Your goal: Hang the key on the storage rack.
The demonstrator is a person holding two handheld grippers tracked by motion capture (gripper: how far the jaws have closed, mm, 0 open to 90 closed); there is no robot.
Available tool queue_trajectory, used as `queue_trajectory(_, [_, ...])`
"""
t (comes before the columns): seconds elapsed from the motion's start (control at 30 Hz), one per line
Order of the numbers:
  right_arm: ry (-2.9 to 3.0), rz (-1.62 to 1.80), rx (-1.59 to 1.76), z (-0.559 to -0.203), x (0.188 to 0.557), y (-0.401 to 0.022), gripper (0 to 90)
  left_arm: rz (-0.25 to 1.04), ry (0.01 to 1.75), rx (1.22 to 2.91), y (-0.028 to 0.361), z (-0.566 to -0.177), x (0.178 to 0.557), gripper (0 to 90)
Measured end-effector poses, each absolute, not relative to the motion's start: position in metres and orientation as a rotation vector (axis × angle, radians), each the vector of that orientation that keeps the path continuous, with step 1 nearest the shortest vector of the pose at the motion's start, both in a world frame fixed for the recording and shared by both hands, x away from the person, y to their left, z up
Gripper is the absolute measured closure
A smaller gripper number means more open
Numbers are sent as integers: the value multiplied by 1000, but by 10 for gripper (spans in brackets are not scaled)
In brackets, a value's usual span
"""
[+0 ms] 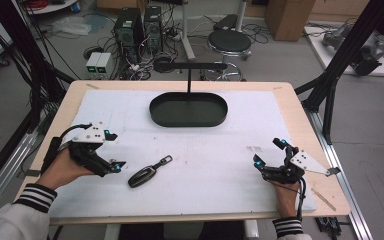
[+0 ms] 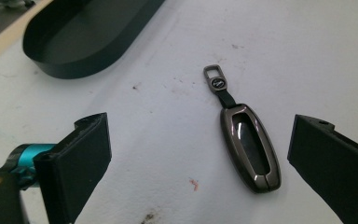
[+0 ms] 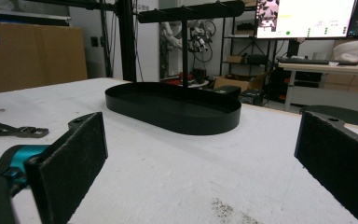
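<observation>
Left of the key fob (image 1: 149, 172), the left gripper (image 1: 114, 150) sits low over the white mat (image 1: 205, 165) with its jaws wide apart and nothing between them, the fob lying flat just off its tips and not yet touched. Beyond the fob, the black oval tray (image 1: 188, 109) with its hanging stand is bare, so I judge the work barely begun. Far right of the fob, the right gripper (image 1: 269, 152) rests, jaws spread and holding nothing.

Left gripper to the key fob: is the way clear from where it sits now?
Probably yes. The left gripper is open beside the key fob, and in the left gripper view the key fob lies flat on bare cloth between its jaws, nearer one, nothing between.
</observation>
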State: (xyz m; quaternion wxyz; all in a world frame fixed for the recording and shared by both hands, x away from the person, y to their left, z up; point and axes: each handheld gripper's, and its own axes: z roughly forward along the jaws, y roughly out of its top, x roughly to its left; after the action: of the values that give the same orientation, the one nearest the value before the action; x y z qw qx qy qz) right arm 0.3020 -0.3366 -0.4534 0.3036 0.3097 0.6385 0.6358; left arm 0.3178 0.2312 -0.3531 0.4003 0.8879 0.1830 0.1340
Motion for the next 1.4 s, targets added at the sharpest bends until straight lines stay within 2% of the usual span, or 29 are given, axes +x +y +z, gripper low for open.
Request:
queue_trajectory(0.5, [1692,1682,827,-453,302,-337,14,245,396,2459,189,-361,320,72])
queue_trajectory(0.87, [1692,1682,827,-453,302,-337,14,158,426,2571,169,-374,324,85])
queue_trajectory(1.4, [1694,1681,827,-453,302,-337,14,137,431,2701,146,-391,330,100])
